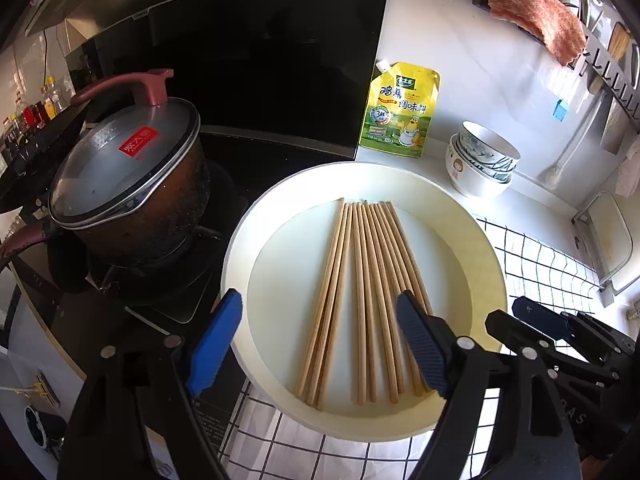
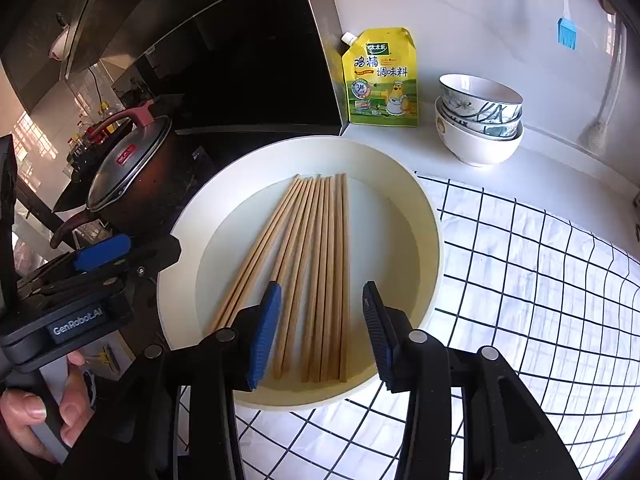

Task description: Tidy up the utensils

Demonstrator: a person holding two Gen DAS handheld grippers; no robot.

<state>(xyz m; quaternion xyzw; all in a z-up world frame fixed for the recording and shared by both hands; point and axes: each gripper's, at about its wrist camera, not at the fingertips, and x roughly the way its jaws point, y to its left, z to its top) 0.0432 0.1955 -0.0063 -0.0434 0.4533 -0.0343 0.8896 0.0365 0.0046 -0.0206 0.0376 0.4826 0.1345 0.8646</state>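
Several wooden chopsticks (image 1: 362, 300) lie side by side in a round cream tray (image 1: 472, 240) on a checked cloth; they also show in the right wrist view (image 2: 316, 272), in the same tray (image 2: 424, 216). My left gripper (image 1: 320, 344) is open and empty, held over the near part of the tray, its jaws either side of the chopsticks' near ends. My right gripper (image 2: 322, 332) is open and empty, also above the chopsticks' near ends. The right gripper shows at the lower right of the left wrist view (image 1: 560, 332). A utensil rack (image 1: 608, 64) hangs on the right wall.
A lidded dark pot (image 1: 128, 184) sits on the stove left of the tray. A yellow seasoning pouch (image 1: 400, 110) and stacked bowls (image 1: 480, 160) stand behind the tray. A pink cloth (image 1: 536, 12) hangs over the rack. The checked cloth (image 2: 520, 280) covers the counter to the right.
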